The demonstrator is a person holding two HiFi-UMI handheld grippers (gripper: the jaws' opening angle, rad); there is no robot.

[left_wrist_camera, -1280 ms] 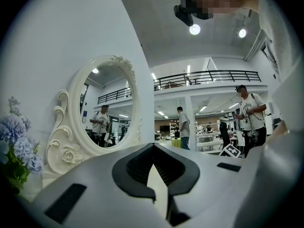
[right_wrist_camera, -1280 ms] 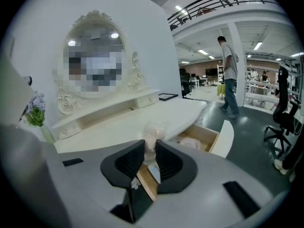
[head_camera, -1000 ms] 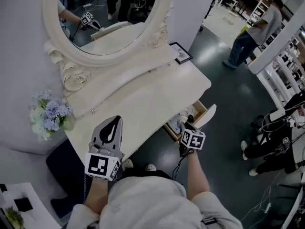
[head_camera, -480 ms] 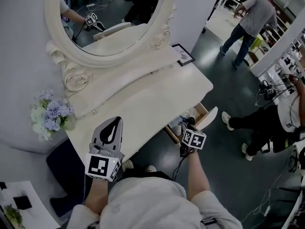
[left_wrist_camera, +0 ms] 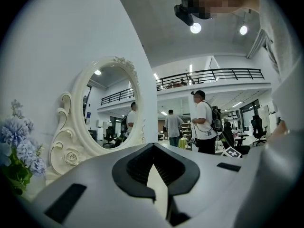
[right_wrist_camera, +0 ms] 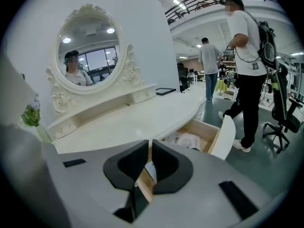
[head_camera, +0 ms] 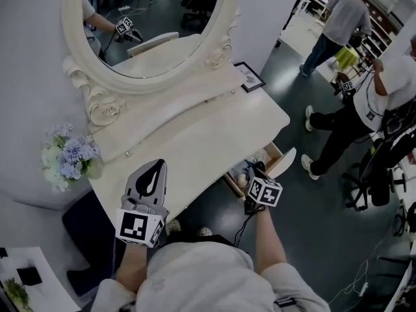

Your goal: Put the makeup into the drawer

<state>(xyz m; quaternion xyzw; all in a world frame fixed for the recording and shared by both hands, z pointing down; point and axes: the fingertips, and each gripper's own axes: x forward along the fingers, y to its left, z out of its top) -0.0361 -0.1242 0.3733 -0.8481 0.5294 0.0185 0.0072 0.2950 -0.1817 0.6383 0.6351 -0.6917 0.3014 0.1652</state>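
The cream dressing table has its right drawer pulled out. Inside lie a white makeup packet and other small items. My right gripper hangs just above the drawer's near end and points down into it. Its jaws are closing and stand almost together, with nothing between them. My left gripper rests level on the tabletop's front left. It is shut and empty, with its tips meeting.
An oval mirror stands at the back, blue flowers at the left, and a small framed picture at the far right corner. People and an office chair stand on the dark floor right of the drawer. A dark stool sits under the table.
The right gripper has stayed over the open drawer, shifting only slightly. The left gripper has not moved. People in the background have walked closer on the right.
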